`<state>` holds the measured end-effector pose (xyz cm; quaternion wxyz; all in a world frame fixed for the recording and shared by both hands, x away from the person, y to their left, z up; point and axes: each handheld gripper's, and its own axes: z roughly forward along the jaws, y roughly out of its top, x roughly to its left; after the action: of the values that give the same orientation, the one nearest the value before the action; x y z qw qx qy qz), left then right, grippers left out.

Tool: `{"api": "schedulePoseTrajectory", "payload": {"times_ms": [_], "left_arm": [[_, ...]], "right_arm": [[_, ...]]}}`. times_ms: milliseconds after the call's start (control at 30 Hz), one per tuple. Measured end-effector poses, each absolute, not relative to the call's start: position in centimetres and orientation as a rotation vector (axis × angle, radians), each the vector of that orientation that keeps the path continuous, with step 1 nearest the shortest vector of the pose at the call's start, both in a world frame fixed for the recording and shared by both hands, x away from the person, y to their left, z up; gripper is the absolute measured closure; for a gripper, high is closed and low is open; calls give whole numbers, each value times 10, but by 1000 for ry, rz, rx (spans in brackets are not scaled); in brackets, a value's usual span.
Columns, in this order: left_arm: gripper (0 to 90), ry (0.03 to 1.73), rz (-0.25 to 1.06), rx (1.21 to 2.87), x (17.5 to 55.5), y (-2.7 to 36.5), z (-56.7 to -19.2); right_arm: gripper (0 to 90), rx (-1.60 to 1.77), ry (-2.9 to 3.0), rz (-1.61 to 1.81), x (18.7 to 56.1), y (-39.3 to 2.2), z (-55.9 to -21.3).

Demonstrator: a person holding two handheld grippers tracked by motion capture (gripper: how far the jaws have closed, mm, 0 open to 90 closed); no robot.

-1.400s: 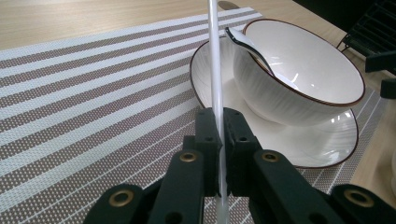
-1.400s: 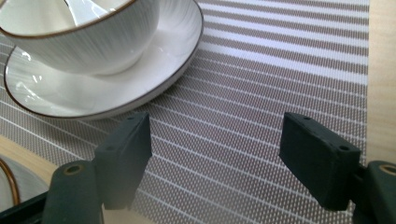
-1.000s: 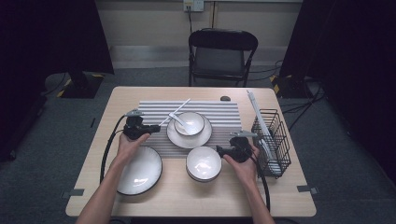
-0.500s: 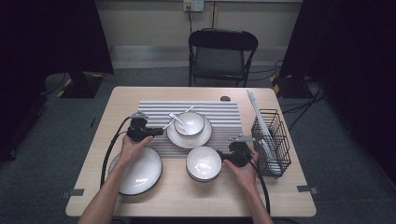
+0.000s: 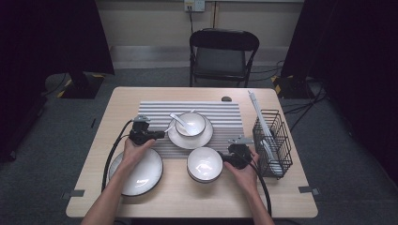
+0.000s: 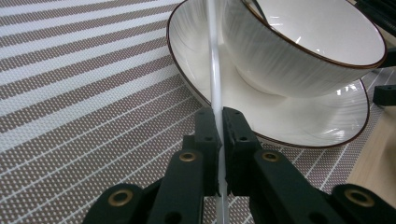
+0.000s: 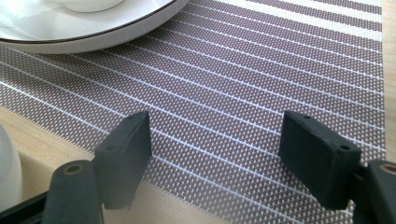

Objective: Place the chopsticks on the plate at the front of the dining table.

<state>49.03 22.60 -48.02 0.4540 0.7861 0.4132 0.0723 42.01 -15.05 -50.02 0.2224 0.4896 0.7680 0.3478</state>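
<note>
One thin white spoon handle sits clamped between the jaws of the left gripper, at frame centre in its own view, its far end resting in the white ceramic bowl on a dark-rimmed white plate. Two more pieces, a second white bowl and an empty plate, lie nearer. The right gripper hovers with jaws wide over the striped mat, beside one black wire rack.

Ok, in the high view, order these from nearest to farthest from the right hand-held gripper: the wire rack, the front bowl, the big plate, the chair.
From the right hand-held gripper:
1. Front bowl, just left of it.
2. Wire rack, to its right.
3. Big plate, front left.
4. Chair, beyond the table.
</note>
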Motion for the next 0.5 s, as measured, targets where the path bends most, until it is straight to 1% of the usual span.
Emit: {"api": "schedulePoseTrajectory", "payload": {"times_ms": [233, 267, 367, 400, 433, 500], "left_arm": [[855, 1020, 189, 1966, 491, 221, -483], [853, 1027, 174, 1960, 492, 221, -485], [823, 1023, 174, 1960, 492, 221, -484], [790, 1026, 172, 1964, 492, 221, -484], [774, 1031, 165, 1960, 492, 223, -484], [778, 1037, 152, 1937, 492, 226, -484]], "right_arm": [[245, 1352, 2121, 960, 420, -150, -500], [245, 1352, 2121, 961, 420, -150, -500], [245, 1352, 2121, 961, 420, -150, -500], [245, 1352, 2121, 961, 420, -150, -500], [245, 1353, 2121, 961, 420, -150, -500], [245, 1352, 2121, 961, 420, -150, -500]]}}
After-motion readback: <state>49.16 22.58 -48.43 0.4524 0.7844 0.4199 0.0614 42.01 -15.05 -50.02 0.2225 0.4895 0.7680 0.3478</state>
